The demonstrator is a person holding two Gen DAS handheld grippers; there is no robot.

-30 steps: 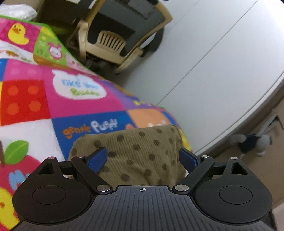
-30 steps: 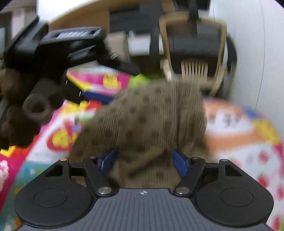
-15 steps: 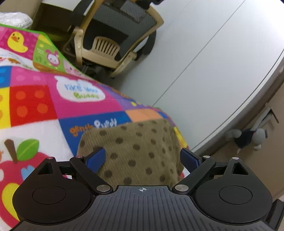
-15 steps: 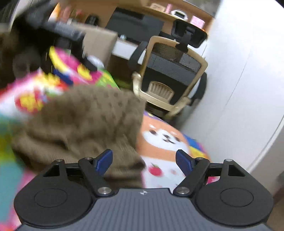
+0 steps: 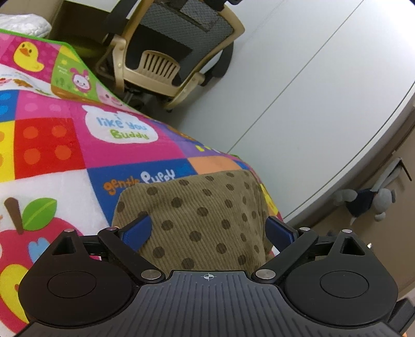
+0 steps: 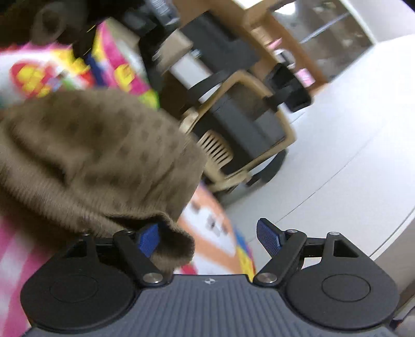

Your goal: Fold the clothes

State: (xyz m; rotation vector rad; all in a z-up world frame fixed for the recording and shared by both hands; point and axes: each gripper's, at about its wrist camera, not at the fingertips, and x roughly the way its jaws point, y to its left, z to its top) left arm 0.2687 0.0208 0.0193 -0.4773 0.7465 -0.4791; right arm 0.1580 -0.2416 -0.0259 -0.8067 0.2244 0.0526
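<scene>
A brown corduroy garment with dark dots (image 5: 202, 217) lies folded on the colourful cartoon blanket (image 5: 52, 140), near its right edge. My left gripper (image 5: 207, 230) is open, its blue fingers spread wide over the garment and not closed on it. In the right wrist view the same garment (image 6: 85, 160) is blurred and bunched at left. My right gripper (image 6: 207, 236) is open; the cloth's edge drapes over its left finger, and the right finger is free. The other gripper's black body (image 6: 52, 23) shows at top left.
A beige office chair with black mesh (image 5: 171, 57) stands beyond the blanket's far edge, on the grey floor (image 5: 298, 90). A grey stuffed toy (image 5: 363, 204) hangs at right. Desk and shelves (image 6: 233, 39) stand behind the chair.
My right gripper has swung right and tilted, so the garment has slid from between its fingers to its left side. My left gripper has drawn back slightly, staying open over the garment.
</scene>
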